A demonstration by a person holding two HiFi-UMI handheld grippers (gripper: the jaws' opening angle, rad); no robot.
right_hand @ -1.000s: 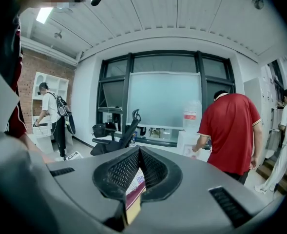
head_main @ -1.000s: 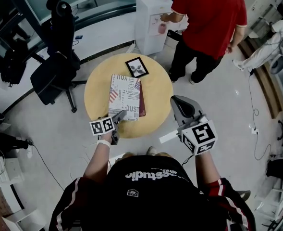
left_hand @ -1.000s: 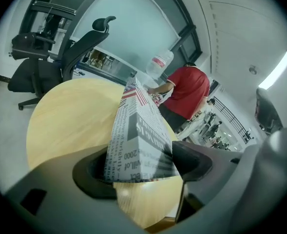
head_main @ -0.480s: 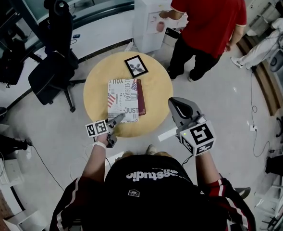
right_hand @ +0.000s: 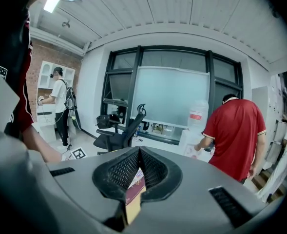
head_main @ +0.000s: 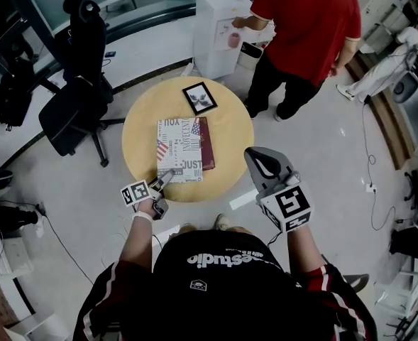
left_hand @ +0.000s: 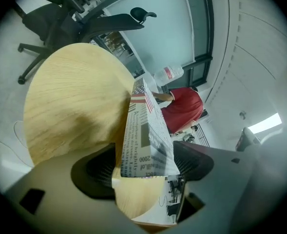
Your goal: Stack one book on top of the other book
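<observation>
A newsprint-patterned book [head_main: 179, 151] lies on top of a dark red book [head_main: 207, 144] on the round wooden table [head_main: 141, 123]. My left gripper [head_main: 165, 180] sits at the top book's near left corner. In the left gripper view that book [left_hand: 145, 126] runs out between the two pads, and the left gripper [left_hand: 148, 167] is open: its jaws have just been opening, and neither pad presses on the book. My right gripper [head_main: 253, 155] hovers off the table's near right edge. Its pads [right_hand: 126, 169] meet at the tip, so the right gripper [right_hand: 139, 151] is shut and empty.
A small framed picture [head_main: 201, 98] lies at the table's far side. A black office chair [head_main: 74, 105] stands to the left. A person in a red shirt [head_main: 308, 20] stands beyond the table by a white water dispenser [head_main: 219, 38].
My left gripper has pulled back toward the table's near edge, so its fingertips no longer overlap the top book. The right gripper has drifted slightly left. The books have not moved.
</observation>
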